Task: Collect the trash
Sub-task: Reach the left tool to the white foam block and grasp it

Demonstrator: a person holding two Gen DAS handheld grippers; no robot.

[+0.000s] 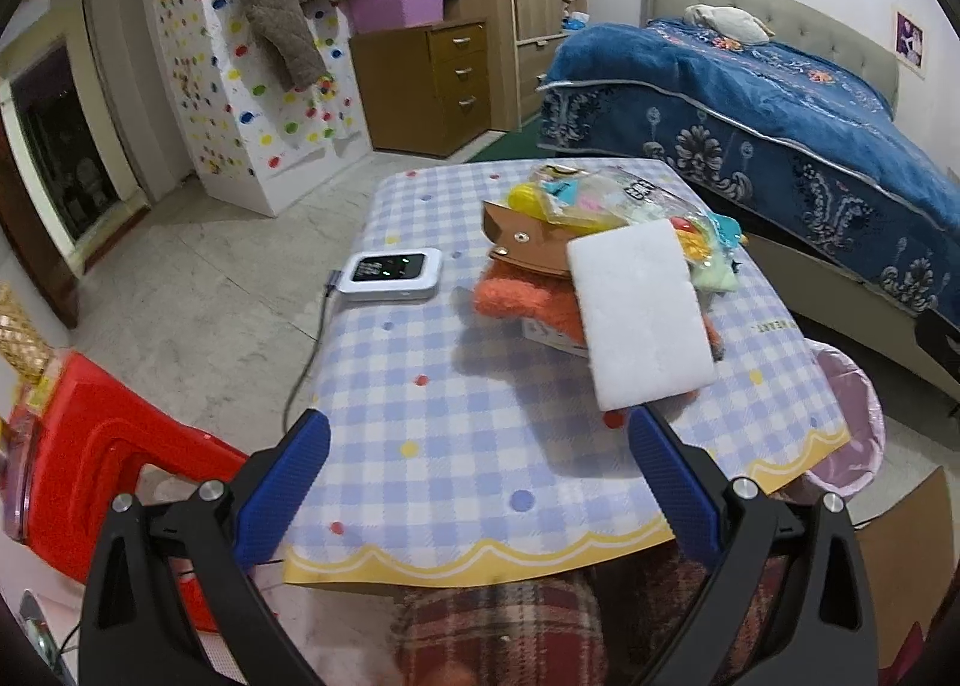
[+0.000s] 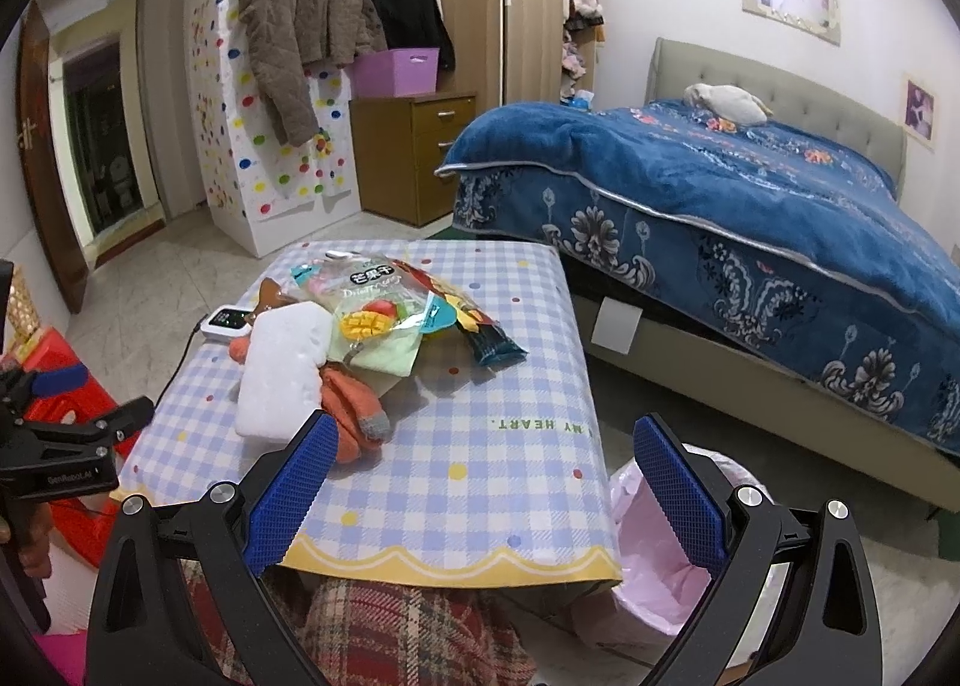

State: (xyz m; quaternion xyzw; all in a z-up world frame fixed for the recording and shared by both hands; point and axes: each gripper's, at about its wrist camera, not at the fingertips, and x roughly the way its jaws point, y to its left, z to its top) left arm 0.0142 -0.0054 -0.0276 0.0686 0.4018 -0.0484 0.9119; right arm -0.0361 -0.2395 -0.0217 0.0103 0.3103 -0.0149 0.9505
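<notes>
Right wrist view: the right gripper (image 2: 480, 500) and left gripper (image 1: 480, 491) both hover, jaws wide and empty, over the bench (image 2: 480, 482). Trash pile (image 2: 384, 314) lies at eleven o'clock; lined bin (image 2: 654, 554) waits at five, seemingly for easy drops.

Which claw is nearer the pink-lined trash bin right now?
Right. The right claw hangs open at the table's near edge, one finger directly over the pink-lined trash bin. The left claw, also open, sits farther along that edge, with the bin off to its right.

Blue-blanketed bed (image 2: 750, 206) beside wooden drawers (image 2: 414, 152).
</notes>
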